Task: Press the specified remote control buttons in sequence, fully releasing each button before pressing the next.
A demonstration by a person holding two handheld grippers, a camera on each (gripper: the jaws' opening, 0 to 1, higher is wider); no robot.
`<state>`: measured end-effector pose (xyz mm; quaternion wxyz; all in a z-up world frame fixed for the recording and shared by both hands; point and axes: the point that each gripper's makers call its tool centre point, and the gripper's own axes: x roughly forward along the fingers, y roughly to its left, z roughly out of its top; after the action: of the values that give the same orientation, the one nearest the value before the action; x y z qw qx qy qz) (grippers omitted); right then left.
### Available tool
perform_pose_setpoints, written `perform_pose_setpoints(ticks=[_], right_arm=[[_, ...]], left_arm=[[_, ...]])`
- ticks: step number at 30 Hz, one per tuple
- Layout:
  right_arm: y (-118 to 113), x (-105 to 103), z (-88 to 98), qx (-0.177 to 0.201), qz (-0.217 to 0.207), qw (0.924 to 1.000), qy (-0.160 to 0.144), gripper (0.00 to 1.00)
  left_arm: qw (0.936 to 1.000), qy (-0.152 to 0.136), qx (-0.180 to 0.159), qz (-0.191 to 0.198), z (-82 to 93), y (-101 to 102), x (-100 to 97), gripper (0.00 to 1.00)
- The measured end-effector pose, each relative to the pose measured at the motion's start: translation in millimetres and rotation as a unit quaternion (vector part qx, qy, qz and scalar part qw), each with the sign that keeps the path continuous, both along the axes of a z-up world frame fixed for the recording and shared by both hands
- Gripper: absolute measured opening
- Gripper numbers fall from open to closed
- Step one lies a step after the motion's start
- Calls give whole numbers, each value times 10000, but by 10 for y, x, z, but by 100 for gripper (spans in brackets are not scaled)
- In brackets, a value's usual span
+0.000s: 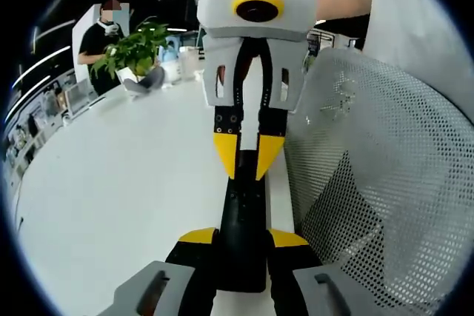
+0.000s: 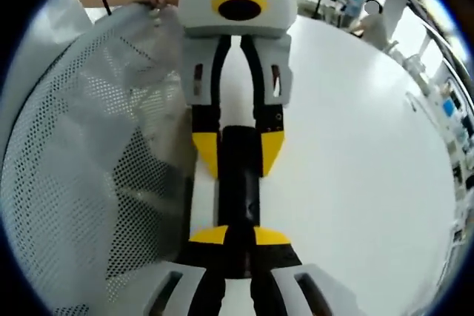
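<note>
Above the white counter [image 1: 111,183], black remote control [image 1: 243,220] clamped at one end by left tool [image 1: 243,246], opposite end gripped by right tool [image 2: 238,240], mesh chair [image 1: 385,183] beside.

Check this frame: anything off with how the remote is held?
Slightly odd: the black remote is clamped at both ends, the left gripper on one and the right gripper on the other, so no jaw is free to press a button. The remote sits lifted beside the white mesh chair back. No damage or spill visible.
</note>
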<state>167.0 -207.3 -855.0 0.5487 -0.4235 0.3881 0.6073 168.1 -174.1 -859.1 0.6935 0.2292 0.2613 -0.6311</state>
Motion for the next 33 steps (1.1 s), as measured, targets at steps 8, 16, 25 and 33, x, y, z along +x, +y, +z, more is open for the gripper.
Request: perform_pose_setpoints(ticks=[8, 16, 25, 33], right_arm=[[-12, 5, -20, -422, 94, 9991, -16, 8], [-20, -5, 12, 499, -269, 9982, -178, 8], [-9, -8, 26, 1020, -669, 9924, -176, 6], [45, -25, 25, 833, -195, 9956, -375, 4]], left_arm=[[10000, 4, 4, -7, -2, -2, -3, 25], [10000, 2, -2, 6, -3, -3, -5, 25], [10000, 3, -14, 22, -1, -3, -2, 25], [10000, 4, -20, 29, -1, -3, -1, 25]])
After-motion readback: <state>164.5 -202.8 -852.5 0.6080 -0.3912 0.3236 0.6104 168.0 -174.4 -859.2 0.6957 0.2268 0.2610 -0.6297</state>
